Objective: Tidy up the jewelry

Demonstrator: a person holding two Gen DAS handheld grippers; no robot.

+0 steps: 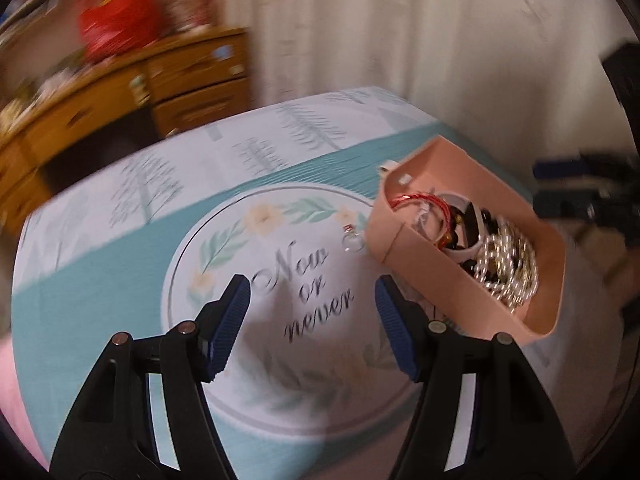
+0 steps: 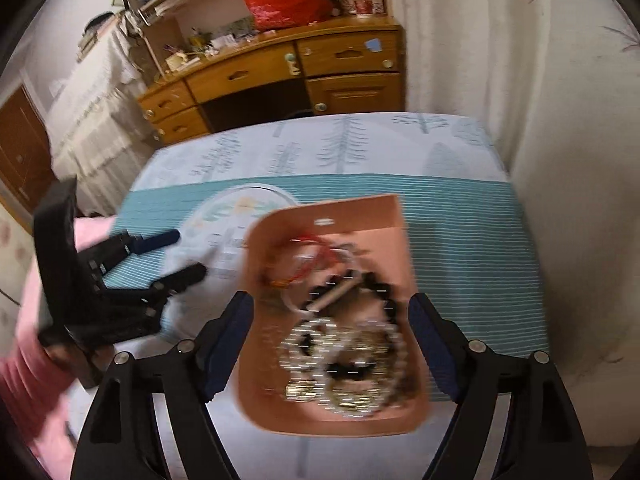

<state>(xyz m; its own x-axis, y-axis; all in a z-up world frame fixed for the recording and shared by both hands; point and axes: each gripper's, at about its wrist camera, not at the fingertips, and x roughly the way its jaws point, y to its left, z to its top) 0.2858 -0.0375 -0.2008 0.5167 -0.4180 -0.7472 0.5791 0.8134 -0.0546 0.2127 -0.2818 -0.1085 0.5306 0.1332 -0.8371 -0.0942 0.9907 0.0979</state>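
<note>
Black two-finger grippers with blue pads sit nearest: the right gripper (image 2: pixel 330 340) is spread around a pink cardboard tray (image 2: pixel 384 216) near the right edge of the tree-printed tablecloth (image 1: pixel 100 280), apparently not yet clamping; the left gripper (image 1: pixel 312 320) hangs spread, empty. Tangled pearl and bead jewelry (image 2: pixel 348 360) fills the tray; one small clear ring (image 1: pixel 354 240) lies just beside it. Sorting seems barely begun; next, steady the tray and pick single pieces.
</note>
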